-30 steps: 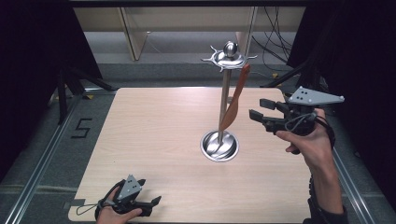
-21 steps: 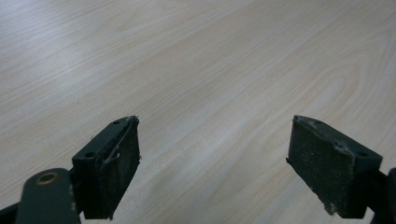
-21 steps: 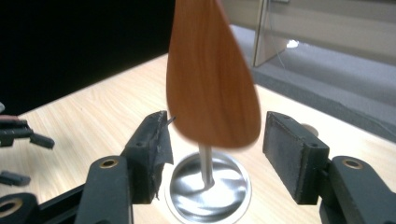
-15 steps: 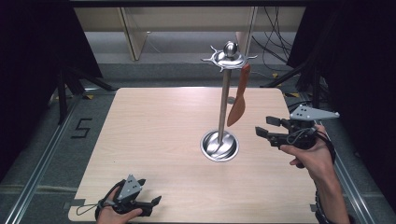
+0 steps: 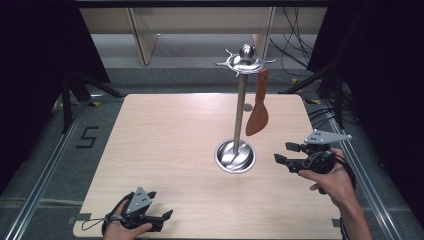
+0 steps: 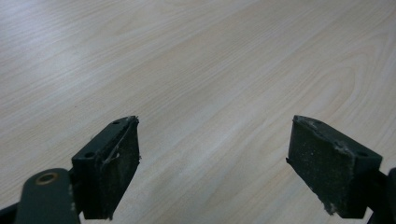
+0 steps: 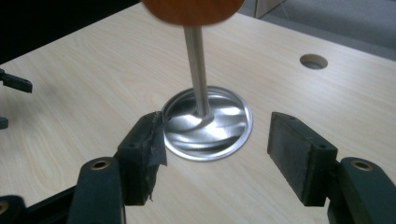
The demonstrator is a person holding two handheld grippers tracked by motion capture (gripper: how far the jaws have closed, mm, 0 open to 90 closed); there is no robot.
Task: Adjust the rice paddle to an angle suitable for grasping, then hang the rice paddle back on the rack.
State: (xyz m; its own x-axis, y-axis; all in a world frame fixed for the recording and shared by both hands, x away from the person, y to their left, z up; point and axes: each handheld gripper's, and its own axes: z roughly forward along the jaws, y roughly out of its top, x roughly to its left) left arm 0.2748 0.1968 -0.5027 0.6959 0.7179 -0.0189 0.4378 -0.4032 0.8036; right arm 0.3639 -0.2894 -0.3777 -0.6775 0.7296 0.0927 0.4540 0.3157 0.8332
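Observation:
A metal utensil stand rises from a round base (image 5: 235, 156) in the middle of the table to a hook ring (image 5: 245, 61) at its top. An orange-brown spatula (image 5: 257, 110) hangs from one hook on the right, blade down. My right gripper (image 5: 285, 152) is low over the table, right of the base, open and empty. In the right gripper view its jaws (image 7: 217, 154) frame the base (image 7: 208, 123) and pole (image 7: 196, 65), with the spatula's blade (image 7: 191, 9) overhead. My left gripper (image 5: 161, 204) rests open at the table's front left, with bare wood between its jaws (image 6: 215, 158).
The light wooden table (image 5: 165, 140) has a small round hole (image 7: 313, 60) behind the stand. Metal rails run along both sides of the table, and dark curtains and cables stand beyond it.
My right gripper has come down and back toward the person, away from the spatula. The spatula has settled to hang straighter. The left gripper has stayed put.

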